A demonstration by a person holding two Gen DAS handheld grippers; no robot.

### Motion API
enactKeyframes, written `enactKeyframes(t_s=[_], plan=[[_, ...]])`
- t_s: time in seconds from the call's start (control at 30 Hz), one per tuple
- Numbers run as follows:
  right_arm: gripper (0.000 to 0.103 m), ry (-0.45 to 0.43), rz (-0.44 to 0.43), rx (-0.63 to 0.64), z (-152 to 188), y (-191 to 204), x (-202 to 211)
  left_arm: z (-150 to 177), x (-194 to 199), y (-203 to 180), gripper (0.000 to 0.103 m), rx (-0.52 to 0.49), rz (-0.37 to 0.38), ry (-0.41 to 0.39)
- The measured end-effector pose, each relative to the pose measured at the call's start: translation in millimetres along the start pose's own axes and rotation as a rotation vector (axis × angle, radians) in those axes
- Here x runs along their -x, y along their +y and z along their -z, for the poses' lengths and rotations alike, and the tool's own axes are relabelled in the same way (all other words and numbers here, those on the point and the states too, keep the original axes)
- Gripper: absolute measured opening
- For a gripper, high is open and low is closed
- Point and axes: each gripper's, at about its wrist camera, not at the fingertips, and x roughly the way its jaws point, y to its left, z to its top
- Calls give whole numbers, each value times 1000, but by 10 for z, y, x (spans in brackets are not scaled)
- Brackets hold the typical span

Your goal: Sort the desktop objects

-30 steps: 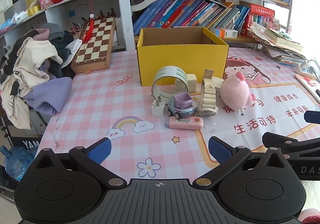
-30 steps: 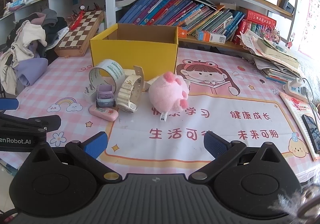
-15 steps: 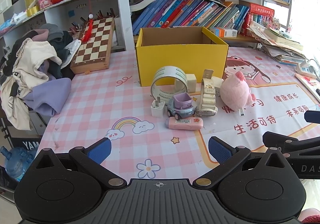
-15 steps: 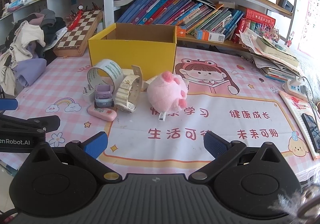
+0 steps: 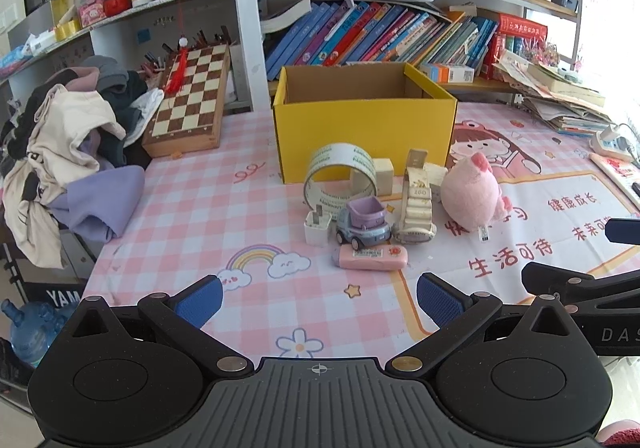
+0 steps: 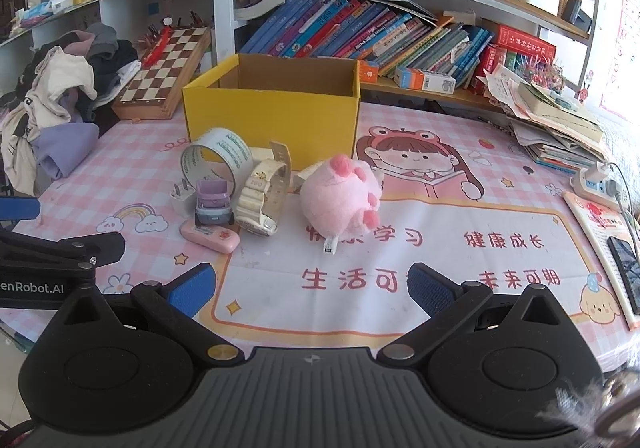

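Note:
An open yellow box stands mid-table. In front of it lie a tape roll, a white plug, a purple toy car, a pink eraser, a cream watch and a pink plush pig. My left gripper is open and empty, short of the eraser. My right gripper is open and empty, short of the pig.
A chessboard leans at the back left beside a heap of clothes. Bookshelves run behind the box. Stacked papers, a power strip and a phone sit at the right edge.
Both grippers have edged slightly forward toward the objects. Nothing on the table has moved.

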Motion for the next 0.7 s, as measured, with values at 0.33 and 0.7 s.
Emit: enactKeyframes(t_s=[0.33, 0.7], plan=[[102, 28, -6, 9, -86, -70, -144, -76, -165, 0, 103, 27, 9, 24], [102, 48, -13, 2, -266, -239, -402, -193, -382, -78, 103, 33, 17, 39]])
